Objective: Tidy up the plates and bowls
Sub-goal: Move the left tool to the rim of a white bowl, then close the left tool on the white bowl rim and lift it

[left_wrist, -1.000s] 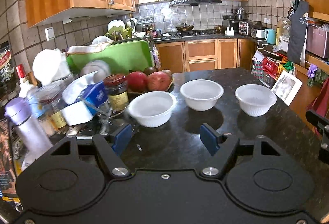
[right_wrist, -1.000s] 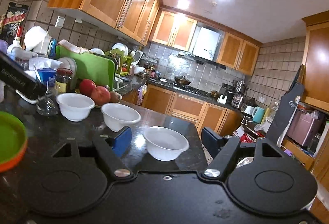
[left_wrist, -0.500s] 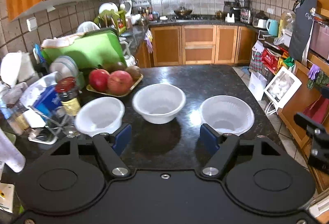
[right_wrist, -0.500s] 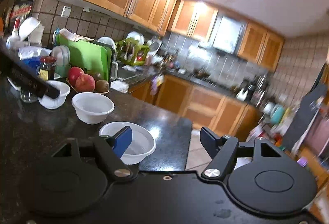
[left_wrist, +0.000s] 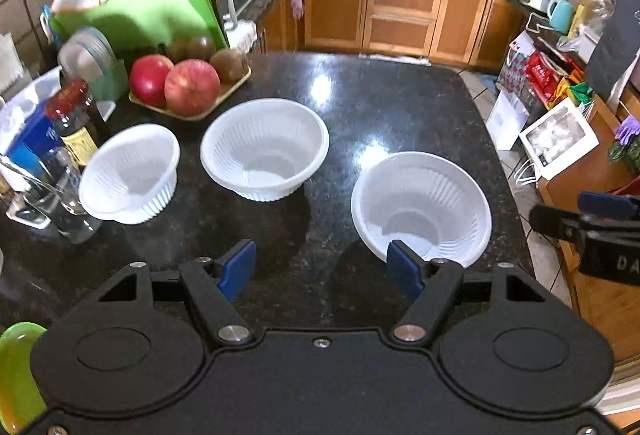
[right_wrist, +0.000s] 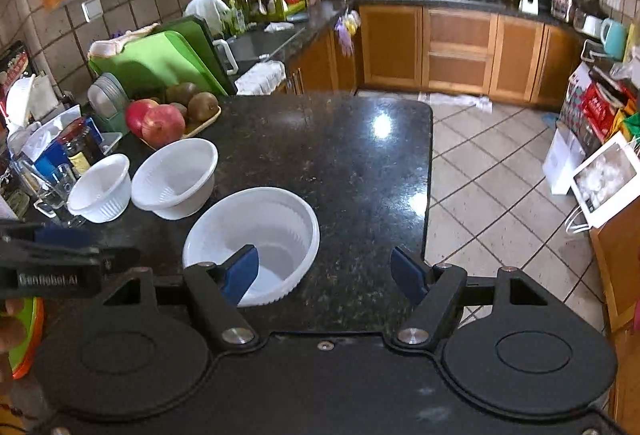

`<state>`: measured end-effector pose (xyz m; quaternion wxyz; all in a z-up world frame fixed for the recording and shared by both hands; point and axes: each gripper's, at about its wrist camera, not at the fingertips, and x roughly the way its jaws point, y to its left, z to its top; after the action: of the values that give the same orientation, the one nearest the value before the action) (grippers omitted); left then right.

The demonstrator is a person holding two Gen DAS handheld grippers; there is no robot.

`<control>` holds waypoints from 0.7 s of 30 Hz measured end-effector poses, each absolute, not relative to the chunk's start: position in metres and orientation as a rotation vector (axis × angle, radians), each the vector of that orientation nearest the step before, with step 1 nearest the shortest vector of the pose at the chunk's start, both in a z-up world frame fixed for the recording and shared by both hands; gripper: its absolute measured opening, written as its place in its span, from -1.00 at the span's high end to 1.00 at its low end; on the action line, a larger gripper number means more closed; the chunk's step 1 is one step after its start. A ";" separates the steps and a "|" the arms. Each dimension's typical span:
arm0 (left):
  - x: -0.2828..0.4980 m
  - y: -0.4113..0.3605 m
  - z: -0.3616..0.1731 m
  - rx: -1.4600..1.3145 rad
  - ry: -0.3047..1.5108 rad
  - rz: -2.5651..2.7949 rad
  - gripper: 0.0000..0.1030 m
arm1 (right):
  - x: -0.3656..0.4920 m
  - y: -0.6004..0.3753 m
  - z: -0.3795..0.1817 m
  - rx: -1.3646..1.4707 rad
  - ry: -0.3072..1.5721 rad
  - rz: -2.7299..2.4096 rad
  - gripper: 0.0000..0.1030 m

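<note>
Both claws have swung from a level look across the kitchen to a steep downward view of the dark granite tabletop, closing in on three white ribbed bowls set in a row. The left claw hangs with its blue pads spread wide and nothing between them, over bare stone between the middle bowl and the right bowl; its right pad overlaps that bowl's near rim in the picture, though whether it touches is hard to tell from this angle. The right claw is likewise wide and empty, and its left pad now shows against the right bowl, which sits close to the tabletop's right edge. The left bowl stands nearest the cluttered left edge, just beside a drinking glass and a sauce jar, with a fruit tray behind it toward the far left corner. A green plate peeks in at the near left corner. All three bowls stand apart, none yet nested. The shift suggests the approach is over and the first grasp, most likely of the right bowl, is about to begin.
</note>
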<state>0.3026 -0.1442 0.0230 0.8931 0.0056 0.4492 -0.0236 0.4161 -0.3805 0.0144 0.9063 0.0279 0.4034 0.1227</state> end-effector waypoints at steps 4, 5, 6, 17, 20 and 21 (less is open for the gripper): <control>0.313 -0.154 0.019 0.023 0.951 -0.030 -0.42 | 0.432 -0.380 0.009 0.070 0.871 0.289 -0.49; 0.315 -0.156 0.018 0.025 0.955 -0.034 -0.40 | 0.434 -0.379 0.007 0.078 0.876 0.295 -0.50; 0.318 -0.158 0.017 0.027 0.960 -0.037 -0.38 | 0.438 -0.379 0.005 0.087 0.882 0.305 -0.50; 0.354 -0.169 0.000 0.045 1.029 -0.051 -0.12 | 0.474 -0.365 -0.020 0.025 0.954 0.343 -0.26; 0.362 -0.173 -0.005 0.055 1.044 -0.063 -0.07 | 0.485 -0.369 -0.030 0.038 1.007 0.355 0.08; 0.364 -0.175 -0.007 0.064 1.049 -0.071 -0.04 | 0.489 -0.371 -0.034 0.046 1.021 0.357 0.16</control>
<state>0.3645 -0.1749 -0.0074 0.8645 0.0304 0.5006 -0.0341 0.4886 -0.3713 -0.0343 0.8571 0.0218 0.4859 0.1699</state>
